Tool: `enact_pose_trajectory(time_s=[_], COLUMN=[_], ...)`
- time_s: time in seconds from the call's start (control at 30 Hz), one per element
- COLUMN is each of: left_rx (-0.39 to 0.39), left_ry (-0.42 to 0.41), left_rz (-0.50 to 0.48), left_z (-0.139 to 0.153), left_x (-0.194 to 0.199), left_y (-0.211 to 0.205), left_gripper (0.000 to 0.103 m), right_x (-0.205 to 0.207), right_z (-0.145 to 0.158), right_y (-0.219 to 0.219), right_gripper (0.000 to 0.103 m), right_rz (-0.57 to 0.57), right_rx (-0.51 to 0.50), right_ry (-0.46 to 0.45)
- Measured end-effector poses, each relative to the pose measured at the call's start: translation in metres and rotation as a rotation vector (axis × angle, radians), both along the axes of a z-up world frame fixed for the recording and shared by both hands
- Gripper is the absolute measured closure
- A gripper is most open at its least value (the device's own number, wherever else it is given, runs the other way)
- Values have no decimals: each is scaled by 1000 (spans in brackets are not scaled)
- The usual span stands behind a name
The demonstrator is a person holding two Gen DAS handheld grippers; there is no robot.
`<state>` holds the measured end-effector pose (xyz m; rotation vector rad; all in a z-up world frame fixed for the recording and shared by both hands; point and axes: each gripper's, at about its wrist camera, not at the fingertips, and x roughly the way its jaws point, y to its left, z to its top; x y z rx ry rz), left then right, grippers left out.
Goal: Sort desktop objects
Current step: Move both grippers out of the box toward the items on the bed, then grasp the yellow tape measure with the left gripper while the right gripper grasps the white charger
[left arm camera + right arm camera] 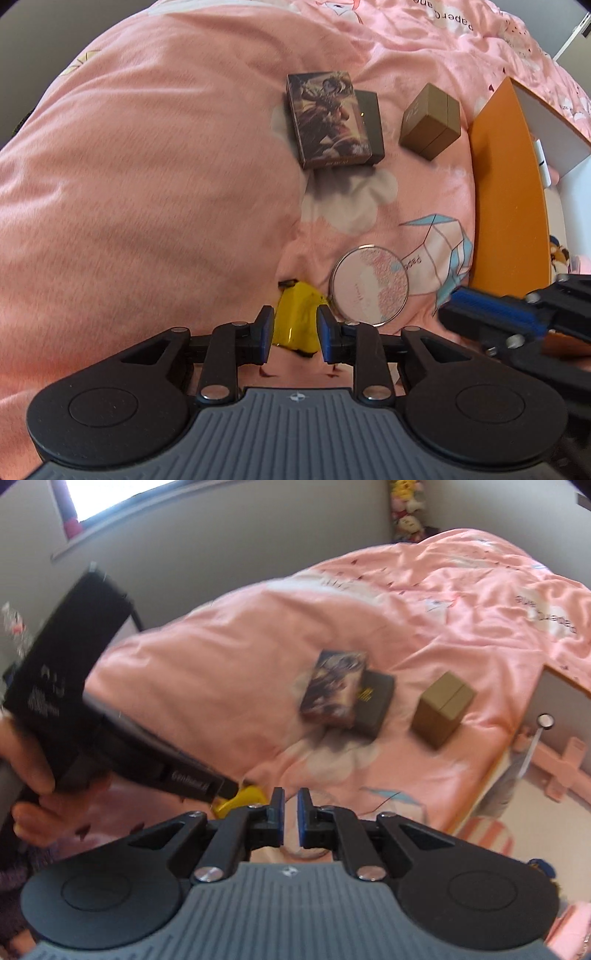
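Left claw [294, 334] reaches low, clamped on yellow object [297, 319]; right claw [290, 821] hovers, slightly apart.

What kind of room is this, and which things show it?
Most likely a bedroom. The objects lie on a pink printed duvet over a bed, plush toys sit in the corner, and a window is set in the wall.

Both views bright, daylight. Source looks like window [122, 496] top-left in right wrist view, blown out white. Soft shadows under printed box [327, 120] and brown box [430, 122], falling toward cam. Left wrist view mostly sharp; pink duvet [147, 184] smeared at left, right gripper [480, 306] blurred w/ motion. Right wrist view softer overall, boxes and left gripper [229, 790] smeared. Heavy fisheye bend + dark vignette in corners on both.
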<state>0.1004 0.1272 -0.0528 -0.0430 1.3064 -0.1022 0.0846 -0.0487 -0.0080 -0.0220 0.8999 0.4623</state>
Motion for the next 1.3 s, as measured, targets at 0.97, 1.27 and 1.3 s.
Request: enact_pose_trajectory(time_s=[0.97, 1.27, 1.3], left_rx=[69, 76, 79], left_ry=[23, 69, 72], left_rz=[-104, -96, -103], left_z=[-35, -46, -47], left_x=[-8, 1, 2], left_y=[-13, -20, -22], left_gripper=[68, 59, 55], right_x=[0, -15, -18], right_z=[-102, -102, -100], right_y=[49, 43, 41], right_gripper=[54, 57, 57], right_rz=[123, 81, 66], right_rx=[-210, -203, -204], right_ry=[217, 183, 177])
